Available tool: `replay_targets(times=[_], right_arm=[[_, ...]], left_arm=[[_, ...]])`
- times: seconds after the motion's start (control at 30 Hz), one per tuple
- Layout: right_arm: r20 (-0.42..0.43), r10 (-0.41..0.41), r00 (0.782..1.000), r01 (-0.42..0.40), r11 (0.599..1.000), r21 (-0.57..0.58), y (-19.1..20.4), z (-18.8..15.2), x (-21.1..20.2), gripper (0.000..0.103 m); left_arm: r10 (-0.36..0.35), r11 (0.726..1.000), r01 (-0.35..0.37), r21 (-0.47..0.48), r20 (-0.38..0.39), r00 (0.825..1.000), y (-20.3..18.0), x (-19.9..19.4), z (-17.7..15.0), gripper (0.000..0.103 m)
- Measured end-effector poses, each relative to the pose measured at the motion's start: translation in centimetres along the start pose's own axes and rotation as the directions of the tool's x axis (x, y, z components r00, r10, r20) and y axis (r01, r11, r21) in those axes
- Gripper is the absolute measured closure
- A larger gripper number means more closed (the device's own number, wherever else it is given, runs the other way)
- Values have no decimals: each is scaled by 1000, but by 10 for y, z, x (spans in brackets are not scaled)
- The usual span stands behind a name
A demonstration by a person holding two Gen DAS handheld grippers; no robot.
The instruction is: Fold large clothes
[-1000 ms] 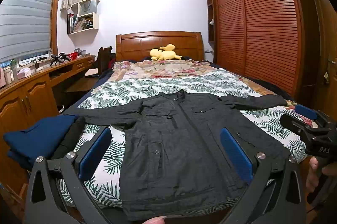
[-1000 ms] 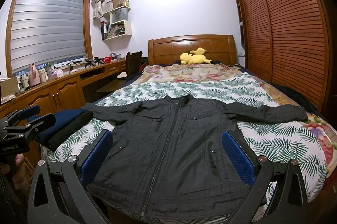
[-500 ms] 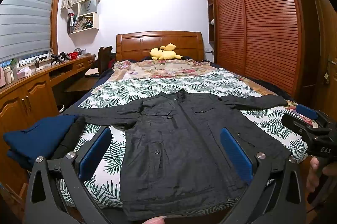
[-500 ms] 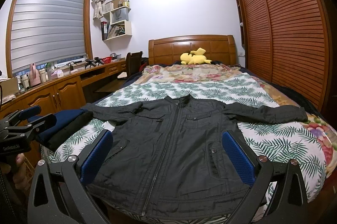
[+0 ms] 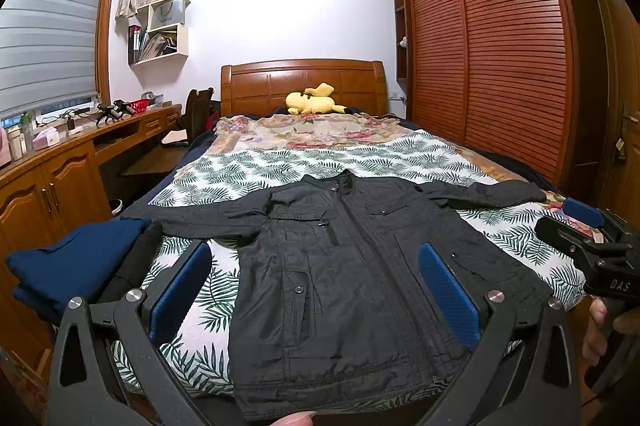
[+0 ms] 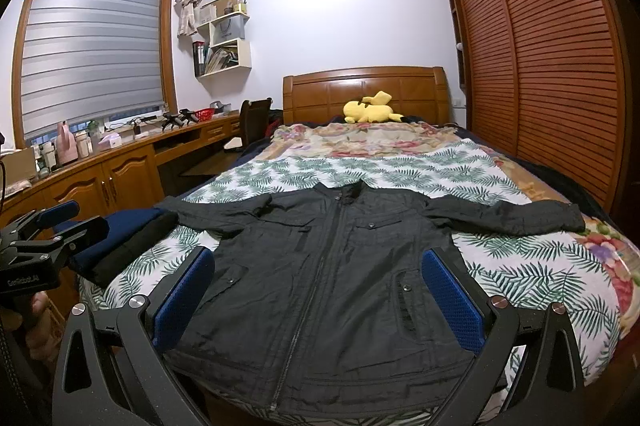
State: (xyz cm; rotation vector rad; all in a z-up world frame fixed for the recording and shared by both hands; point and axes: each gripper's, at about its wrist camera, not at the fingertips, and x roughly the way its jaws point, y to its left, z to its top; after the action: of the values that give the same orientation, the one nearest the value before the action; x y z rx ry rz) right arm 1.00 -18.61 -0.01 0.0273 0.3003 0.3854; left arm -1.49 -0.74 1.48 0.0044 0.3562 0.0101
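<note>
A large black jacket [image 5: 344,266] [image 6: 332,266] lies flat and zipped on the foot of the bed, collar toward the headboard, both sleeves spread out sideways. My left gripper [image 5: 314,290] hovers open above the jacket's hem, with nothing between its blue pads. My right gripper [image 6: 316,290] is likewise open and empty over the hem. In the left wrist view the right gripper [image 5: 576,226] shows at the right edge, held by a hand. The left gripper [image 6: 60,222] appears at the left edge of the right wrist view.
A leaf-print sheet [image 5: 360,161] covers the bed. Folded navy and black clothes [image 5: 76,262] sit at its left corner. A wooden desk with cabinets [image 6: 112,169] runs along the left, a slatted wardrobe [image 5: 500,45] along the right. A yellow plush toy [image 5: 314,99] lies by the headboard.
</note>
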Motion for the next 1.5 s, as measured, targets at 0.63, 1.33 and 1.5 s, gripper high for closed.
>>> replay_targets(times=[0.63,1.33,1.5], right_arm=[[-58,24,998,-26,999,-45,5,-2,25,0],[-190,142,972,-153,987,-45,-7,1,143,0],[-227,131,965,-150,986,-67,-9,4,178,0]], left_arm=[[27,999,-29,-24,-88,996,23,32,-21,0],[39,999,-45,-15,-275,961,77,123,-61,0],[40,998,-54,-36,-314,949,95,144,-67,0]])
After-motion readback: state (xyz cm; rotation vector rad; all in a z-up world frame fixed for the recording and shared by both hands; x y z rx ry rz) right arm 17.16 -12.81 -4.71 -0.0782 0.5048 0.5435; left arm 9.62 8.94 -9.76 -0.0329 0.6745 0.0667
